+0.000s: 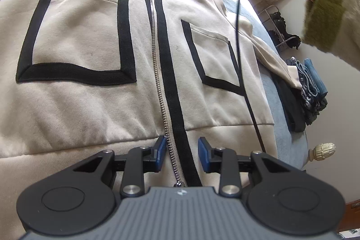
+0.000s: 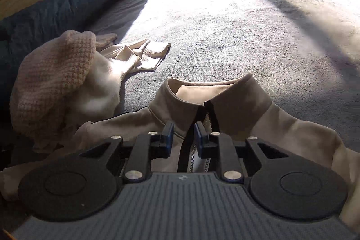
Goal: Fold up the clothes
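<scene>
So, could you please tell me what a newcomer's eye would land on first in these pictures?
First comes the cream jacket spread flat across the left wrist view, with bold black-trimmed pockets and a zip down its middle. Beside it at the right edge sits a folded stack of jeans. In the right wrist view, the jacket's upright collar stands just ahead of the right claw.

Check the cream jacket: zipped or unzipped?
Mostly zipped. The jacket lies spread flat, zipper teeth meshed from hem upward; near the collar they part slightly.
</scene>
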Action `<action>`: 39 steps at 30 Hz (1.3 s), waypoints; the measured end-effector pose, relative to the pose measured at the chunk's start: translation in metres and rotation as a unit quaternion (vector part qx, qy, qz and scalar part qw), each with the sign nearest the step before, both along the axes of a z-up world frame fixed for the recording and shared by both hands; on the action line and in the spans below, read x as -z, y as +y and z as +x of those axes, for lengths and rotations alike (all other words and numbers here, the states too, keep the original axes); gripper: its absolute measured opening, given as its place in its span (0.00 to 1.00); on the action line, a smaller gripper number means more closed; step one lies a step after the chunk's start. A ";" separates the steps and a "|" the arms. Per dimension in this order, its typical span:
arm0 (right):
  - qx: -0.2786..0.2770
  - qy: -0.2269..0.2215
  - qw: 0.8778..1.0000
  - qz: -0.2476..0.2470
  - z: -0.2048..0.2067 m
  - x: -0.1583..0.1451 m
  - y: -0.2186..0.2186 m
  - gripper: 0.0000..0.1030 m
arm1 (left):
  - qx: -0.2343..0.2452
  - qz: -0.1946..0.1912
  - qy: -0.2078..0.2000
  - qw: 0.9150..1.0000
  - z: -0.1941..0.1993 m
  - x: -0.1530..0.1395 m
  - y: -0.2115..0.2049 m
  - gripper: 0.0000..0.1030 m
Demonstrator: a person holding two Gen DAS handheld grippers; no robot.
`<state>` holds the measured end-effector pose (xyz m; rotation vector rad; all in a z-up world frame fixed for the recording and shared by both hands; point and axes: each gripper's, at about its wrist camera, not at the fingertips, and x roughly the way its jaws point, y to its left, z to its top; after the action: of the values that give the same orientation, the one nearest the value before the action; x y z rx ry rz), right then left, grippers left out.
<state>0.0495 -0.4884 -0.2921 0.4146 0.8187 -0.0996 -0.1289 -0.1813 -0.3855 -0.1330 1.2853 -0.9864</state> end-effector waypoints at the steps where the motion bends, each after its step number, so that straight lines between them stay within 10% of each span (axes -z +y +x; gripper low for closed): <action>1: 0.017 -0.002 1.000 0.009 -0.021 -0.008 -0.011 0.20 | -0.002 0.003 -0.001 1.000 -0.001 -0.001 -0.001 0.32; 13: 0.273 0.059 0.956 0.087 -0.284 -0.010 -0.157 0.28 | -0.024 0.085 -0.039 0.995 -0.016 -0.019 -0.023 0.35; 21: 0.369 0.017 0.923 0.111 -0.383 -0.012 -0.249 0.37 | -0.053 0.158 -0.050 0.985 -0.023 -0.031 -0.046 0.37; 29: 0.080 -0.034 0.996 0.015 -0.239 -0.002 -0.207 0.34 | -0.086 0.220 -0.075 0.969 -0.026 -0.034 -0.060 0.40; 36: -0.164 -0.031 0.985 -0.043 -0.078 0.062 -0.130 0.10 | -0.101 0.230 -0.086 0.964 -0.031 -0.029 -0.061 0.42; 39: -0.158 0.003 0.983 -0.096 -0.053 0.095 -0.143 0.00 | -0.108 0.222 -0.083 0.966 -0.031 -0.028 -0.057 0.42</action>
<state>-0.0035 -0.6312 -0.3875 0.0999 0.8634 0.1145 -0.1595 -0.2385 -0.3577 0.1512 1.2754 -0.4963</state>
